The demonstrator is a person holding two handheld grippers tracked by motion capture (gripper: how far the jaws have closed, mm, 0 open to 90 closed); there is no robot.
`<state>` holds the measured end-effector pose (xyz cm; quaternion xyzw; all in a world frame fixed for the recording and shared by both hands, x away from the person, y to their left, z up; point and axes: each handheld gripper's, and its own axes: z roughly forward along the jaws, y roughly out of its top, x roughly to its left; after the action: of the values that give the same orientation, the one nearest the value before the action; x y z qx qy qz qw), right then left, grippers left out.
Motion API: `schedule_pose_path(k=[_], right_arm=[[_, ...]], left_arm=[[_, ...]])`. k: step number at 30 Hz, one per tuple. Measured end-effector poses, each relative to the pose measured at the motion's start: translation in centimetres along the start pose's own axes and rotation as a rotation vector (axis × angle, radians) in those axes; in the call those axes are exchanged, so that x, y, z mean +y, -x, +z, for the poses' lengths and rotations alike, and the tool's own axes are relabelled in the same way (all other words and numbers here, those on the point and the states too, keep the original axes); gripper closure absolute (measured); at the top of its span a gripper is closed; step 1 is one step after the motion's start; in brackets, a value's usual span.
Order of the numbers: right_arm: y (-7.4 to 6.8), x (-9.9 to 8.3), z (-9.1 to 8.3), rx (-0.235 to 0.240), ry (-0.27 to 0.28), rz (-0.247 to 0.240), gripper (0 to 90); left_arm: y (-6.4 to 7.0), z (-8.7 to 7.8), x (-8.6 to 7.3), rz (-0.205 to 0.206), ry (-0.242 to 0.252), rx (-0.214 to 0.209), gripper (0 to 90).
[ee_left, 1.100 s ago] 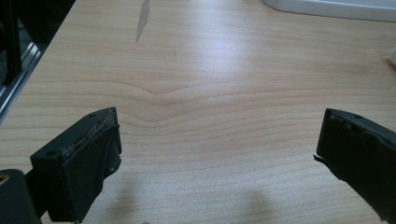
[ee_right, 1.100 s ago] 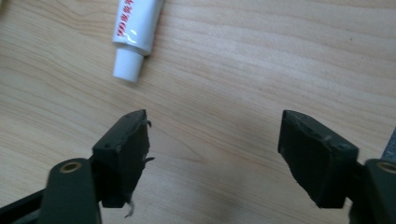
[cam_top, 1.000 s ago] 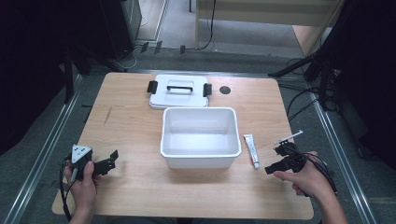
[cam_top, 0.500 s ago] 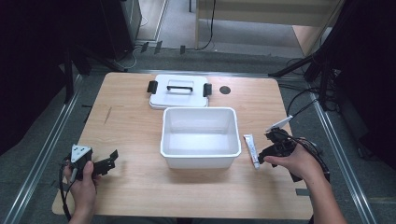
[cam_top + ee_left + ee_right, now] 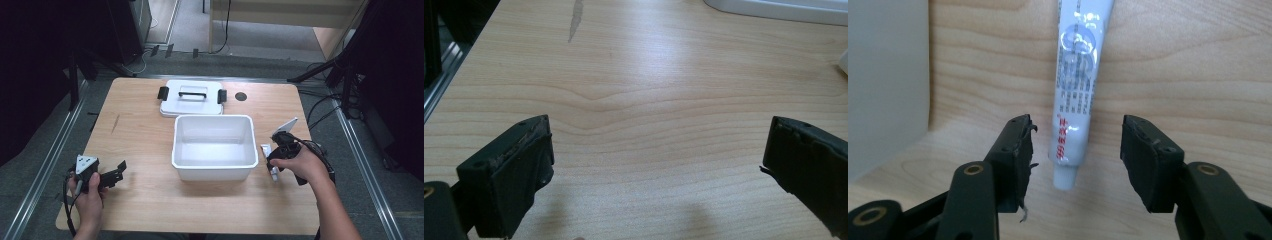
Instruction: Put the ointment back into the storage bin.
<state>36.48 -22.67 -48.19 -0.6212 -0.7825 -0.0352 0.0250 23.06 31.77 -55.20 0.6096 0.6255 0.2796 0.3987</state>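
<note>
Right gripper point(image 5: 1075, 150) poised low over a small white tube point(image 5: 1079, 85), jaws apart and straddling the cap end, nothing clamped yet. Tube flat on the wooden table point(image 5: 140, 130), just beside the right wall of the open white plastic bin point(image 5: 214, 146); in the high view, only a sliver of the tube point(image 5: 267, 150) visible past the right gripper point(image 5: 278, 152). Bin's lid point(image 5: 191, 98), with black latches and a handle, lying flat behind it. Left gripper point(image 5: 112, 172) parked near the front left corner of the table, jaws wide apart over bare wood, holding nothing.

Risks from here, as judged: closing this near the cap could pinch only the narrow tip, letting the slick tube pivot or squirt out sideways. Squeezing hard on the soft body might dent it or force paste toward the cap. Left jaw close to the bin wall, so a sideways drift could knock the bin or wedge the tube against it. Descending further risks the jaw tips scraping the tabletop.

Writing on the tube: red characters near the cap end, possibly Chinese, plus a block of small grey print and a silvery blue emblem higher up; all too blurred to read, no brand made out.
</note>
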Motion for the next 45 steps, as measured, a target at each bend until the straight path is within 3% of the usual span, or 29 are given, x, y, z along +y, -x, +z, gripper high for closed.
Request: schedule_pose_path(k=[7,18,28,36,45], right_arm=[[-0.4,0.8,0.7,-0.024,-0.015,0.024,54.8],[-0.6,1.5,1.8,-0.015,-0.028,0.055,63.7],[-0.7,1.7,2.2,-0.041,-0.032,0.059,68.6],[-0.7,1.6,2.2,-0.061,-0.034,0.034,71.8],[-0.6,1.6,1.3,-0.050,-0.029,0.034,72.1]], left_arm=[[0.0,0.0,0.0,0.000,0.000,-0.001,0.5],[0.0,0.0,0.0,0.001,0.000,-0.001,0.6],[0.0,0.0,0.0,0.000,0.000,-0.001,0.6],[0.0,0.0,0.0,0.000,-0.001,-0.001,0.6],[0.0,0.0,0.0,0.005,-0.004,0.000,0.6]])
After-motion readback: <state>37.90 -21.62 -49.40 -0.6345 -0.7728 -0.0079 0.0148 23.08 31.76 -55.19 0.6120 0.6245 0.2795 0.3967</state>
